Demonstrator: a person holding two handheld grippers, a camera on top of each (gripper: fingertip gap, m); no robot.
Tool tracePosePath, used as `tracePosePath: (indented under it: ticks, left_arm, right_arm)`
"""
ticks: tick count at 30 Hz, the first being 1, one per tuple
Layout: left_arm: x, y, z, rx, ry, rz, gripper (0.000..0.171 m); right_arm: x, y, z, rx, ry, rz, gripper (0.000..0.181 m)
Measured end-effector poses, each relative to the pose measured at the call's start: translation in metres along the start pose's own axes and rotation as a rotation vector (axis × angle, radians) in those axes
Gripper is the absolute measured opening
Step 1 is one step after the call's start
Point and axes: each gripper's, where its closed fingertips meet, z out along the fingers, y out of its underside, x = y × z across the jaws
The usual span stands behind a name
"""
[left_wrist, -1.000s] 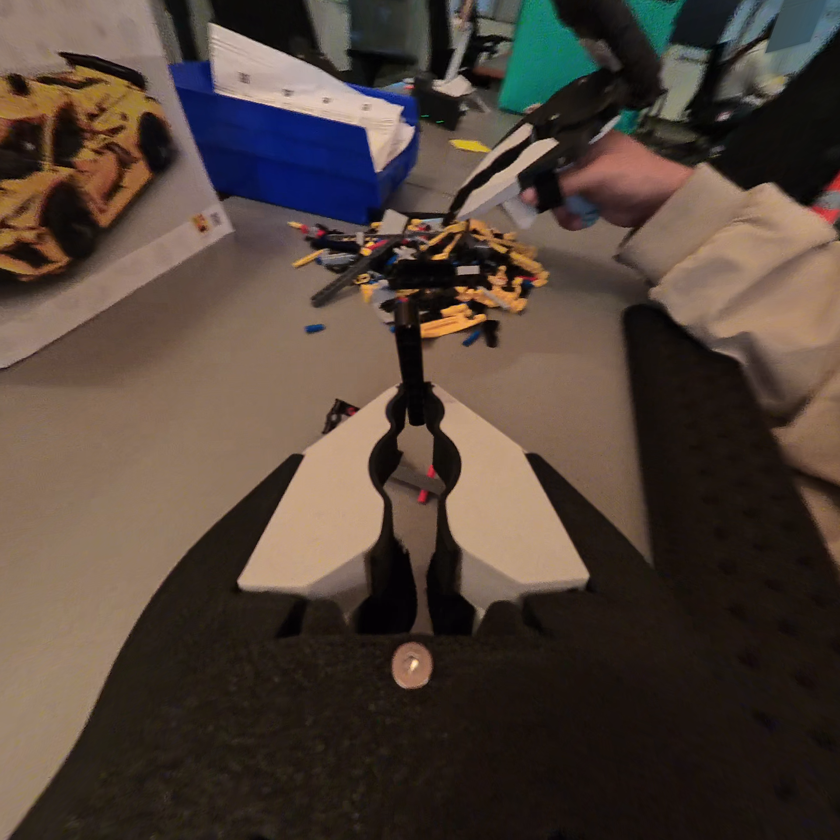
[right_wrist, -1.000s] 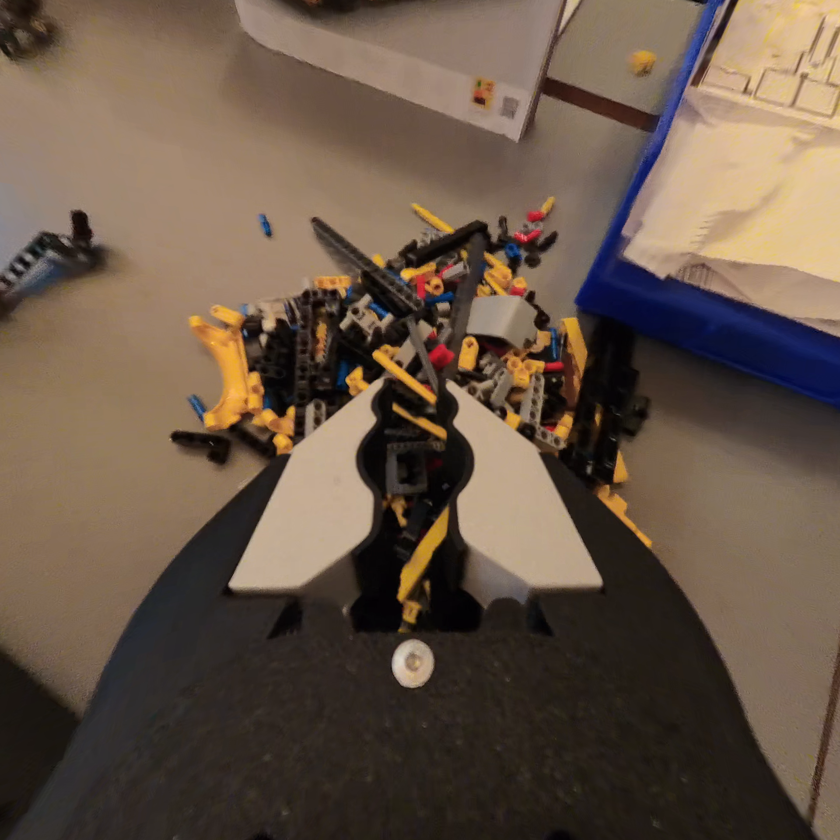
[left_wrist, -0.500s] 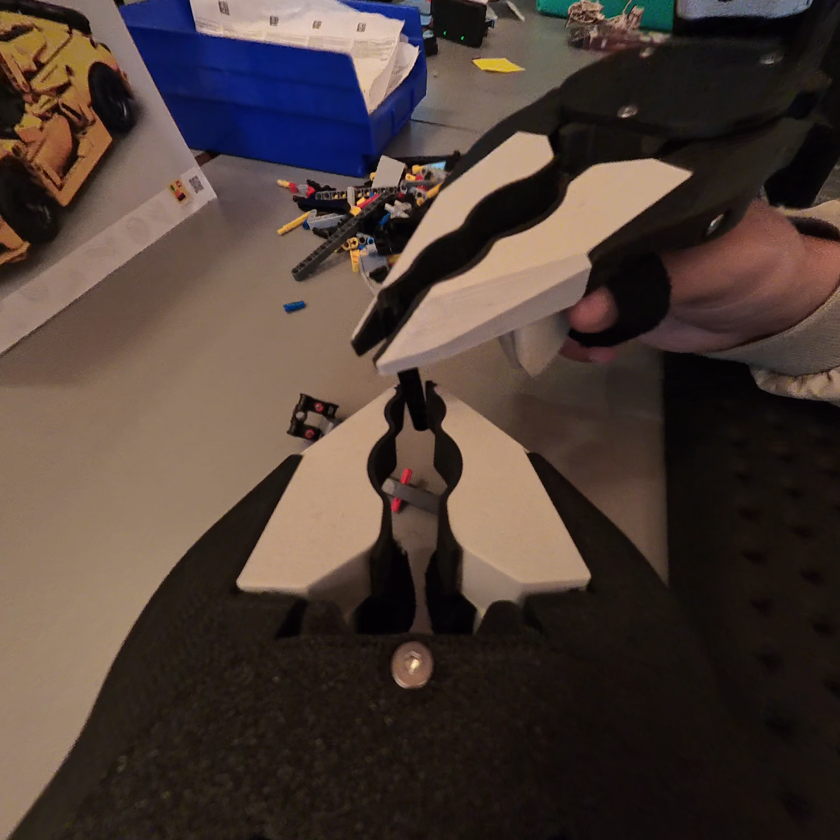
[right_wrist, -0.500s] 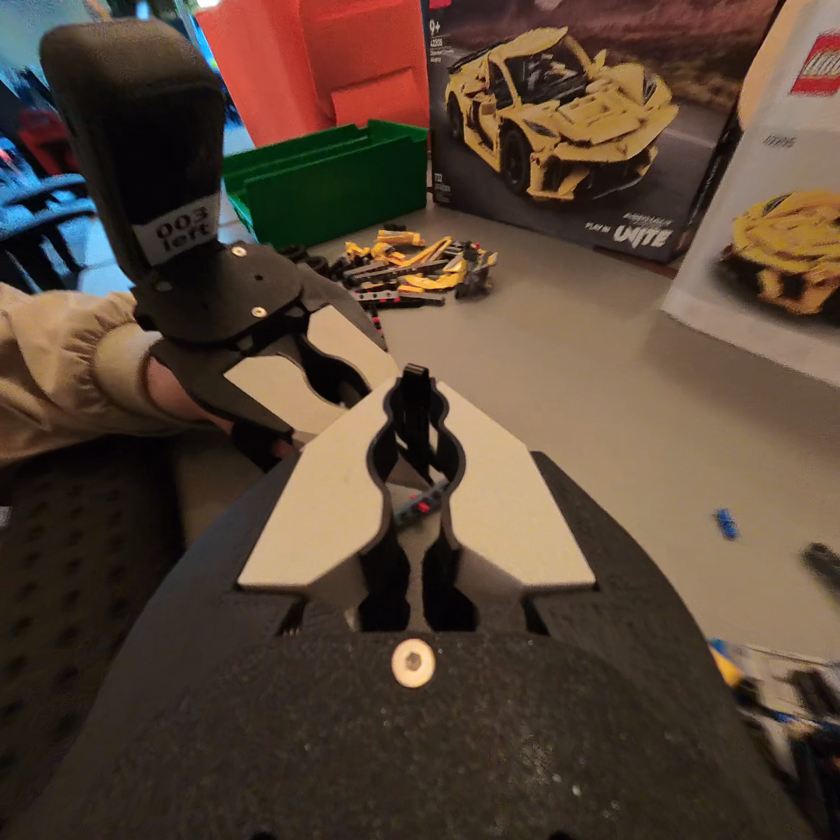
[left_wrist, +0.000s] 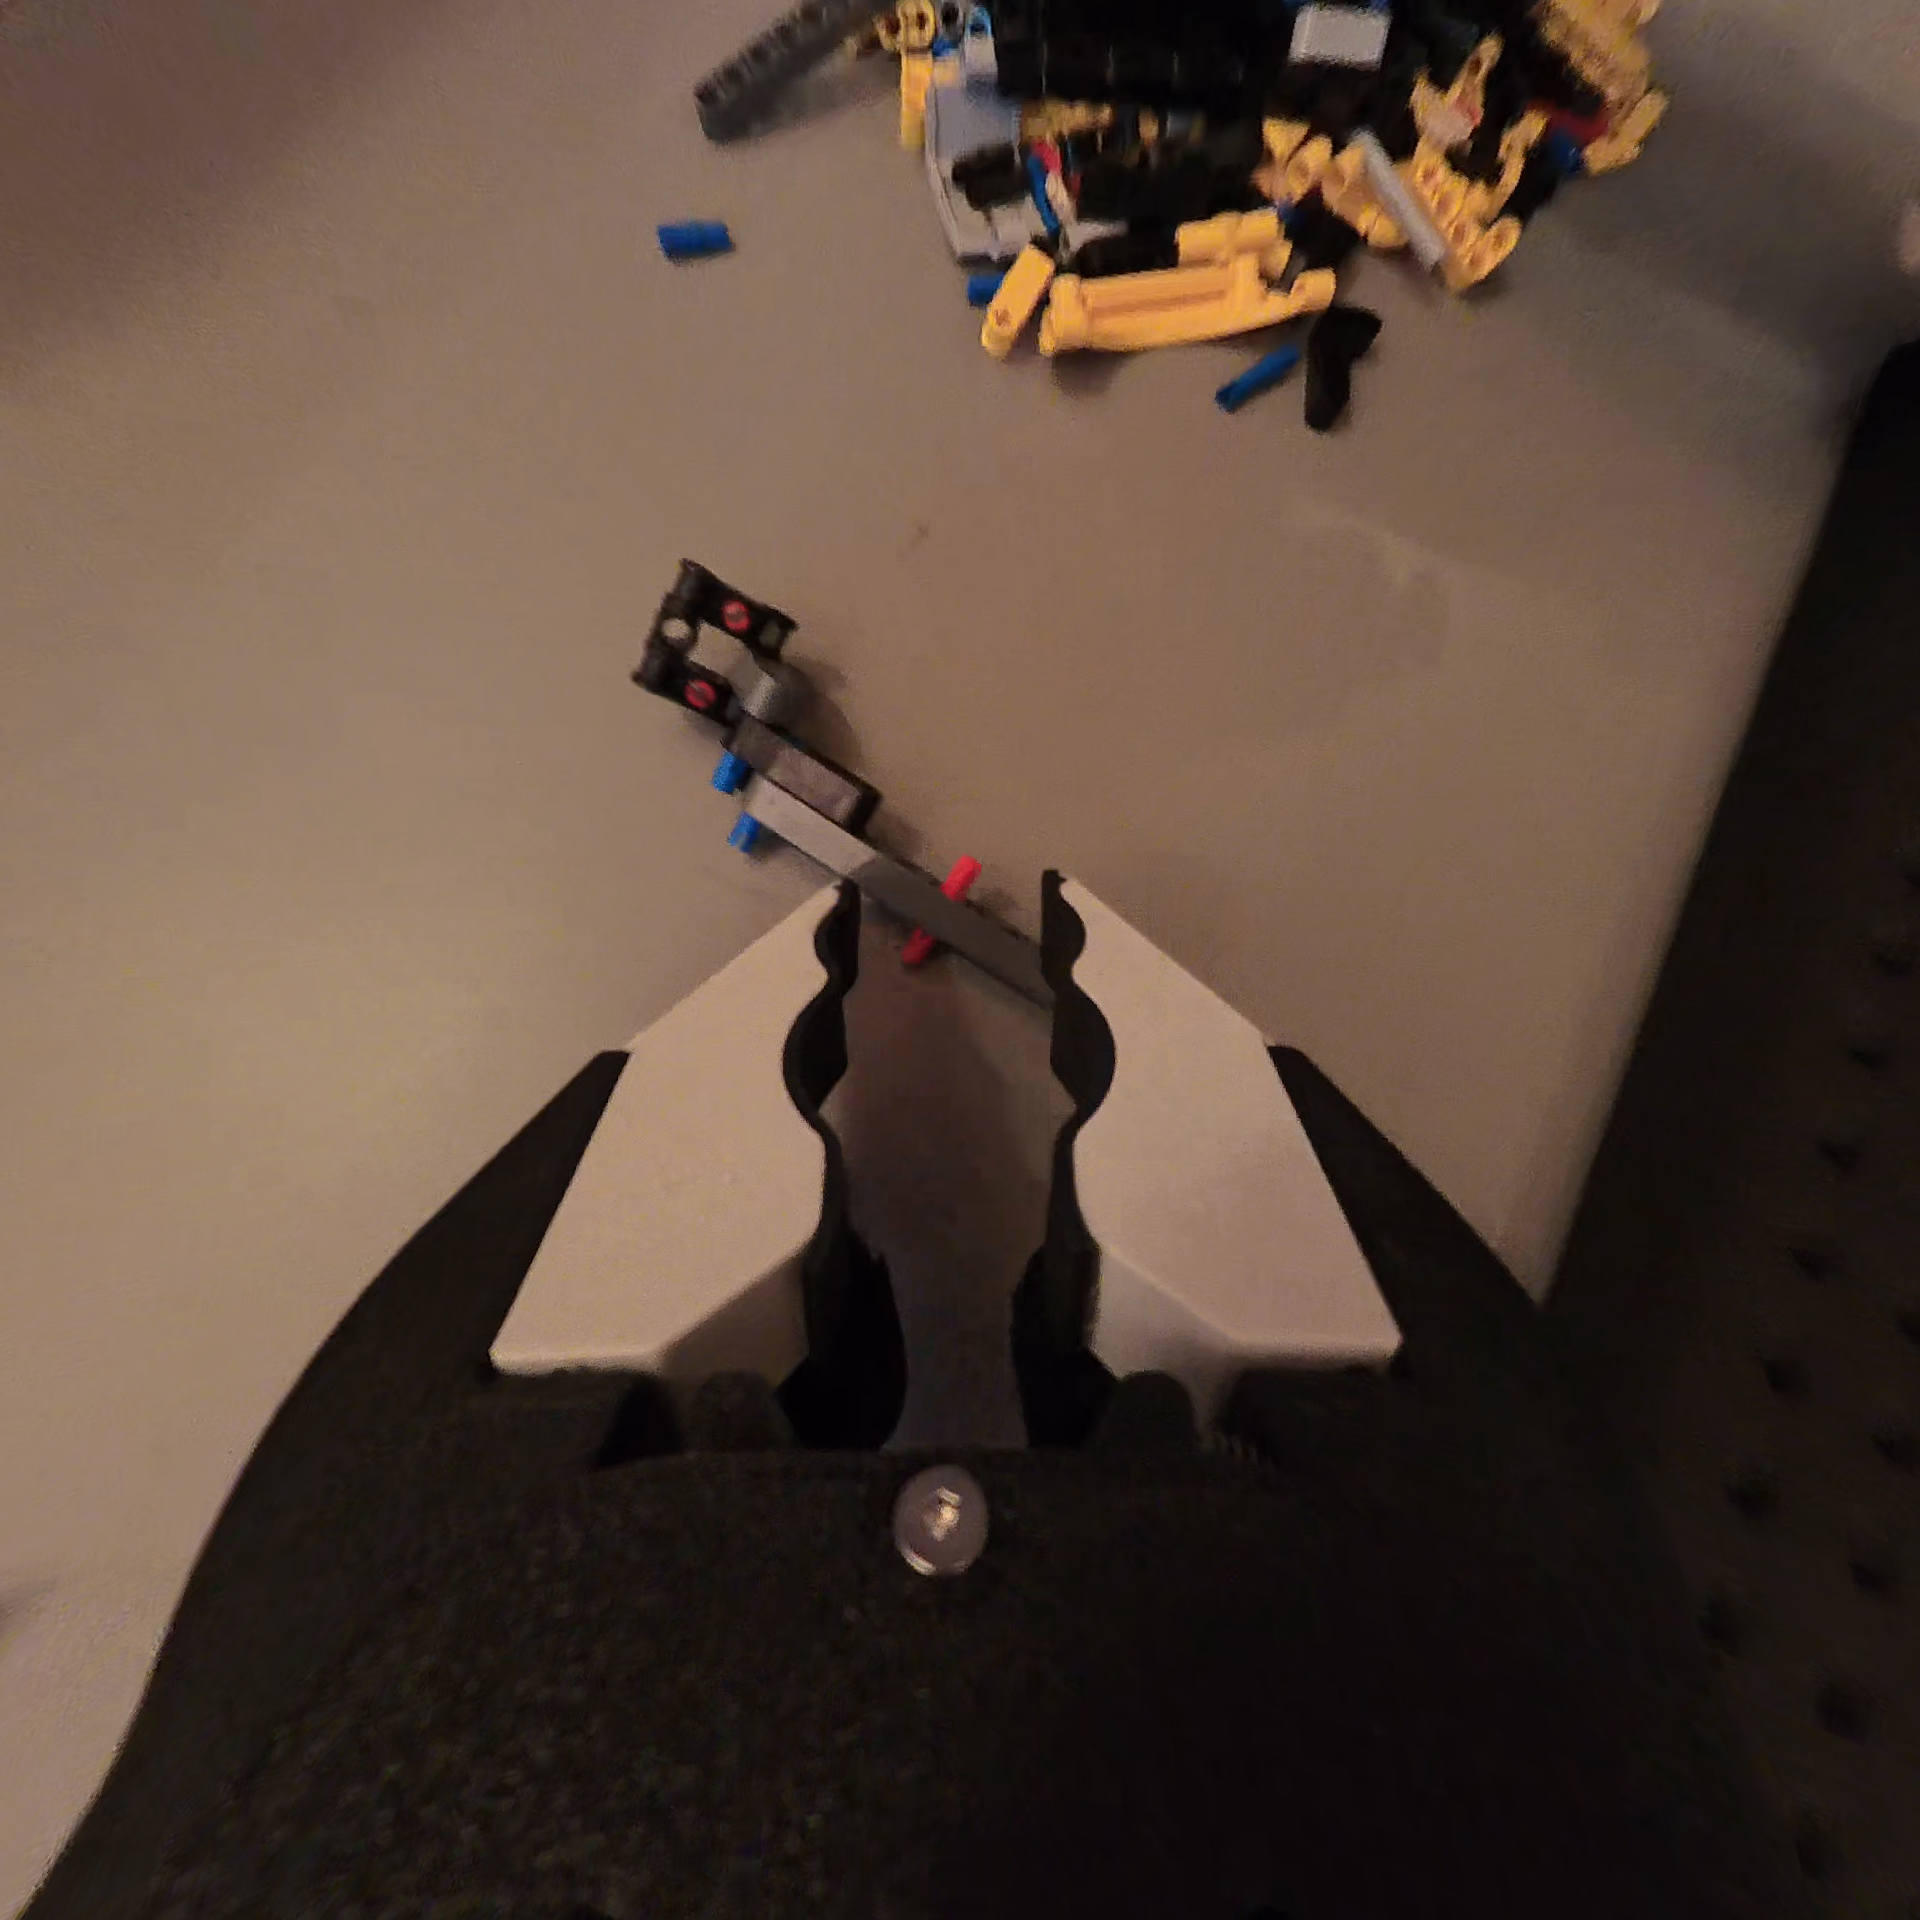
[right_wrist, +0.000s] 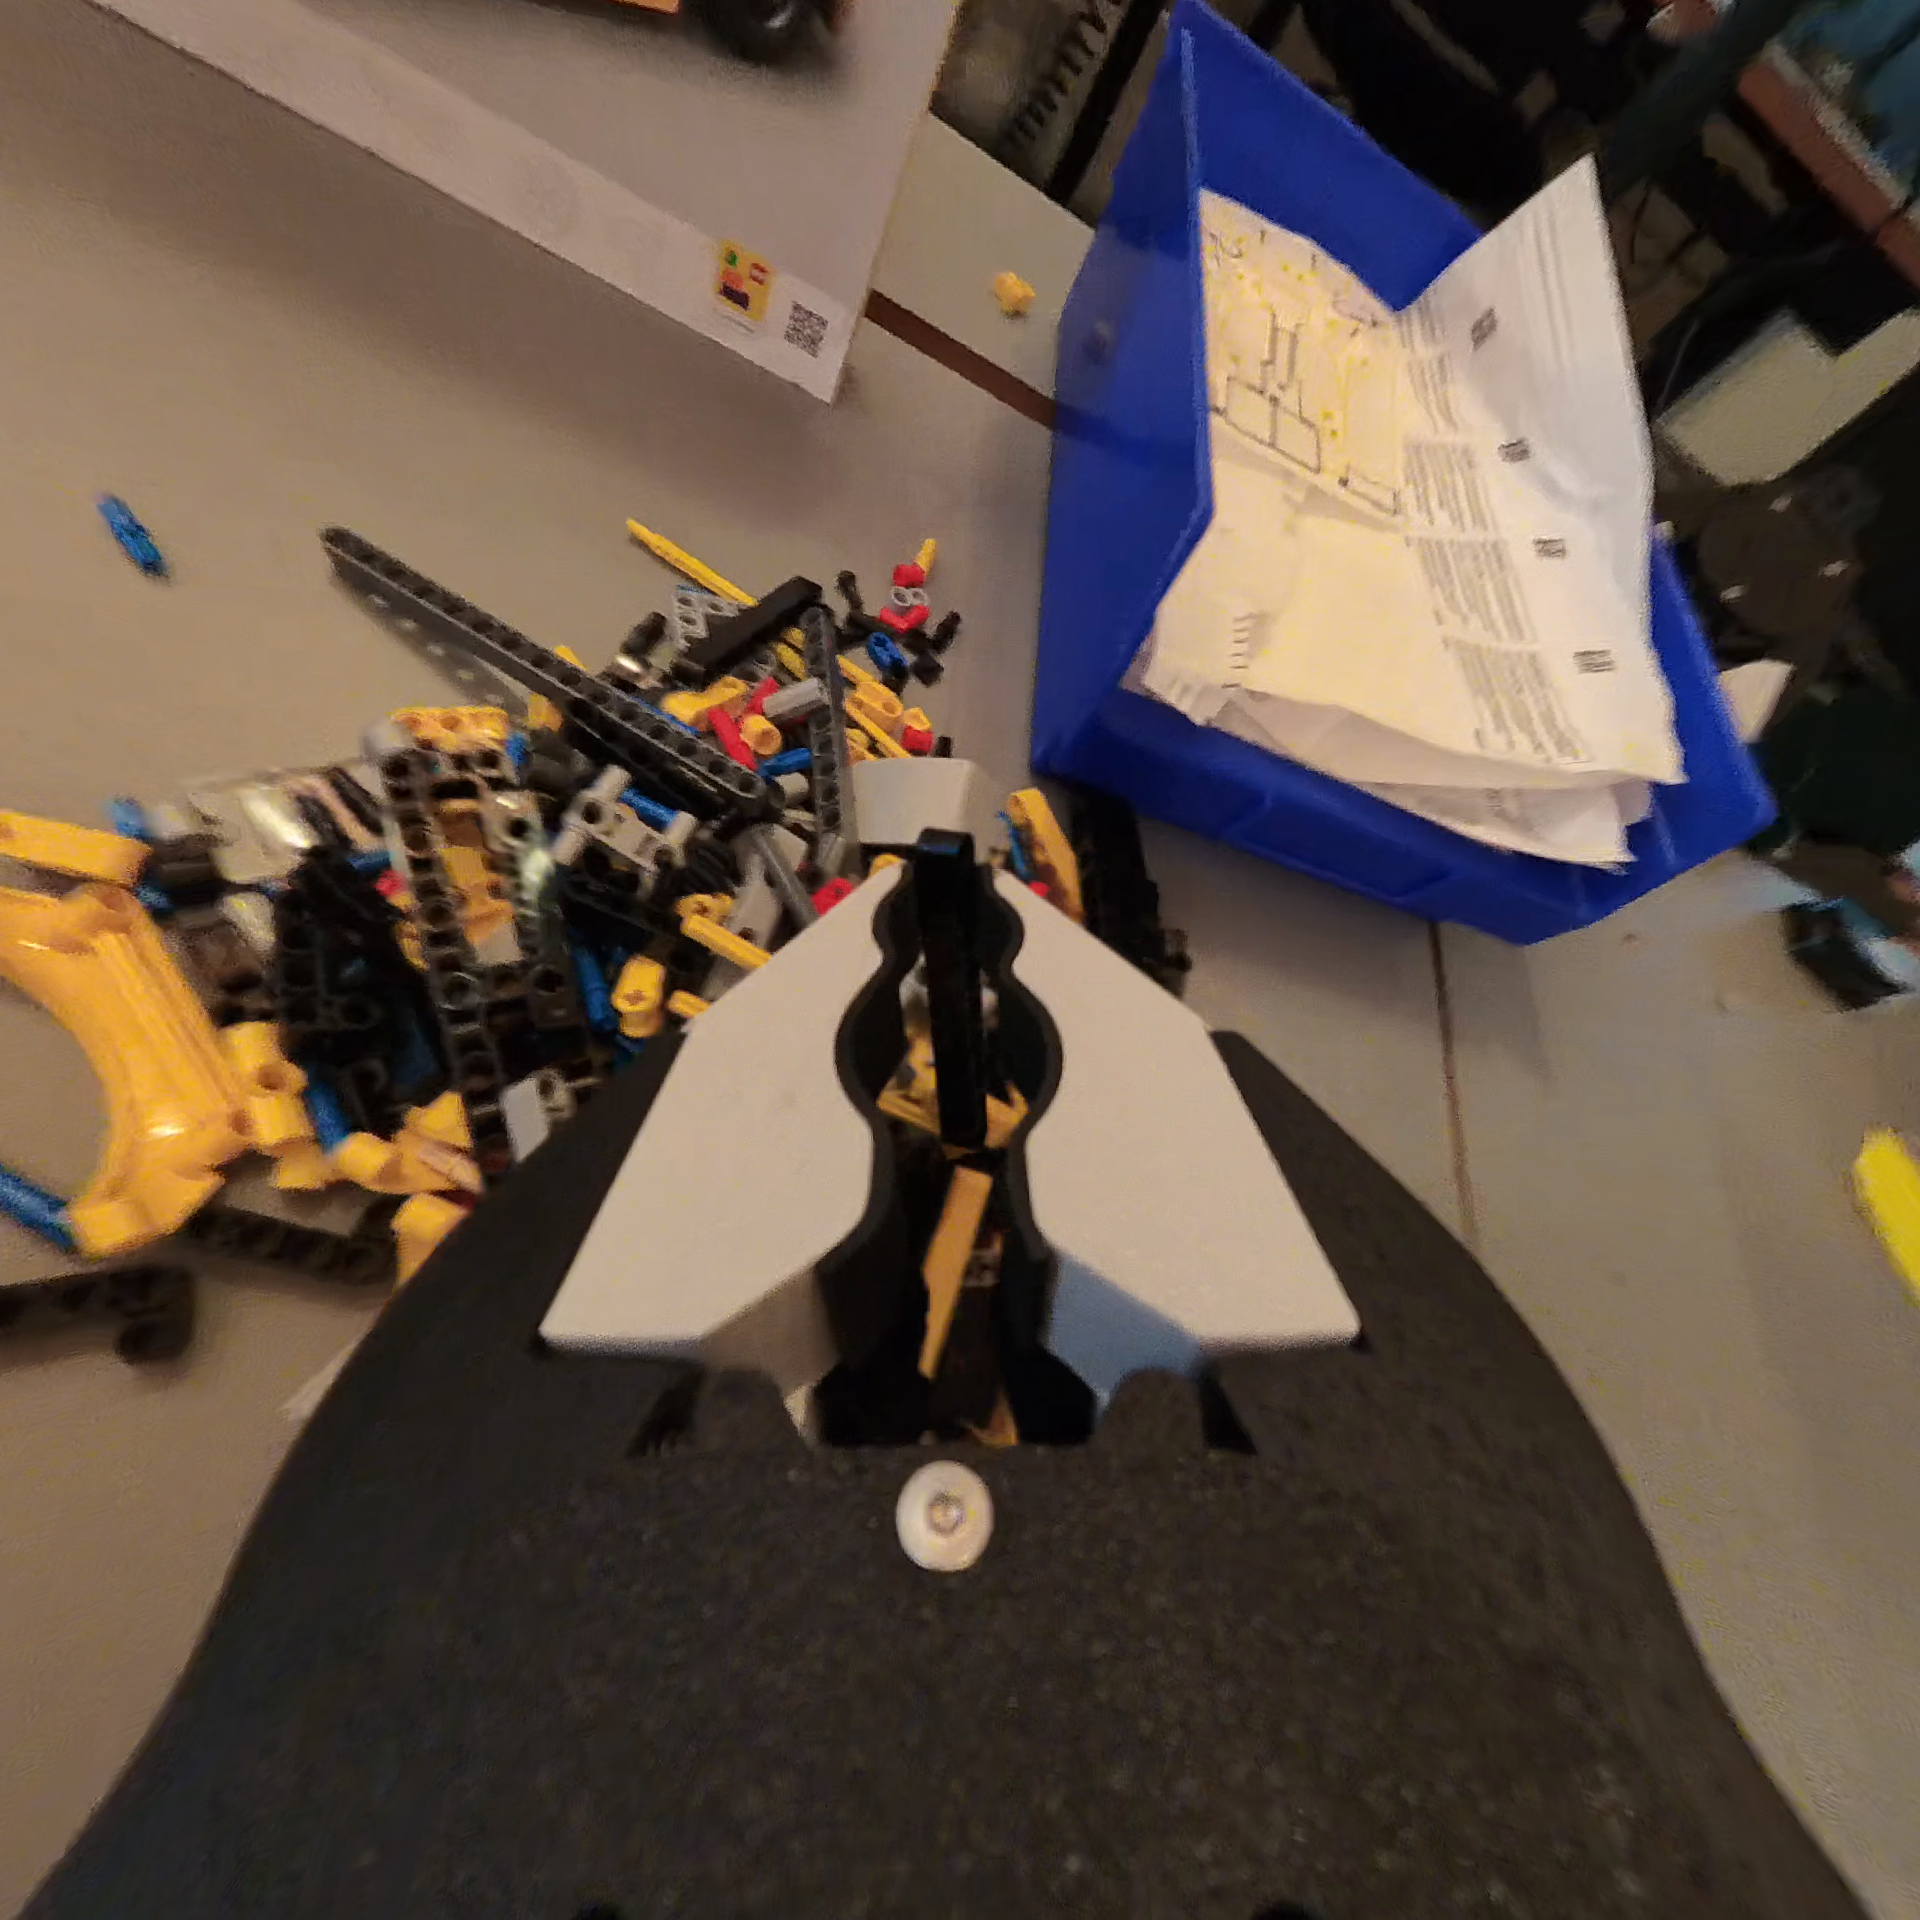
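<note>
The left gripper (left_wrist: 945, 894) gapes wide over a small grey-and-black brick assembly (left_wrist: 805, 800) lying apart from the brick pile (right_wrist: 540, 862). The right gripper (right_wrist: 948, 862) pinches a black beam (right_wrist: 951, 987) above that pile, and just beside the pile a blue bin (right_wrist: 1132, 540) holds folded printed sheets (right_wrist: 1434, 540).

Parts pile (right_wrist: 582, 831) on table (right_wrist: 260, 374) — bin (right_wrist: 1299, 810) right of it, papers (right_wrist: 1434, 540) inside; box (right_wrist: 582, 135) behind pile. Small assembly (left_wrist: 810, 790) lies apart, nearer than pile (left_wrist: 1226, 177).
</note>
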Motion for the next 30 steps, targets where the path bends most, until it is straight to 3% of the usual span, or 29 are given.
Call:
tracePosePath:
  ticks: [4, 6, 9, 11, 13, 18, 20, 22, 24, 27, 30]
  left_arm:
    - [-0.004, 0.0, 0.008, -0.015, -0.119, 0.106, 0.035]
    - [-0.001, -0.001, 0.009, -0.004, -0.124, 0.169, 0.029]
    - [-0.001, 0.001, 0.007, -0.017, -0.122, 0.245, 0.015]
    - [0.0, 0.003, 0.005, -0.02, -0.083, 0.265, 0.014]
    - [0.001, 0.003, 0.002, -0.005, -0.052, 0.292, 0.014]
    - [0.005, -0.023, -0.016, 0.156, -0.094, 0.397, 0.014]
    - [0.003, -0.034, -0.024, 0.208, -0.167, 0.464, 0.014]
    - [0.002, -0.045, -0.033, 0.279, -0.208, 0.503, 0.014]
    - [0.003, -0.054, -0.039, 0.343, -0.203, 0.432, 0.016]
    - [-0.008, -0.058, -0.043, 0.347, -0.237, 0.346, 0.037]
    - [-0.008, -0.055, -0.042, 0.347, -0.167, 0.267, 0.04]
  right_arm:
    - [-0.02, -0.033, -0.015, 0.093, -0.142, 0.116, 0.033]
    - [-0.052, -0.059, -0.029, 0.172, -0.317, 0.176, 0.033]
    - [-0.125, -0.092, -0.05, 0.266, -0.698, 0.272, 0.03]
    - [-0.174, -0.085, -0.052, 0.172, -0.918, 0.261, 0.038]
    - [-0.213, -0.06, -0.052, -0.011, -1.074, 0.176, 0.044]
    - [-0.249, -0.045, -0.05, -0.119, -1.143, 0.193, 0.048]
    - [-0.253, -0.061, -0.065, -0.047, -1.253, 0.277, 0.02]
    - [-0.249, -0.074, -0.073, 0.035, -1.299, 0.324, 0.018]
    - [-0.242, -0.085, -0.079, 0.122, -1.299, 0.317, 0.016]
    - [-0.227, -0.097, -0.074, 0.22, -1.221, 0.342, 0.014]
    - [-0.209, -0.111, -0.079, 0.336, -1.202, 0.401, 0.013]
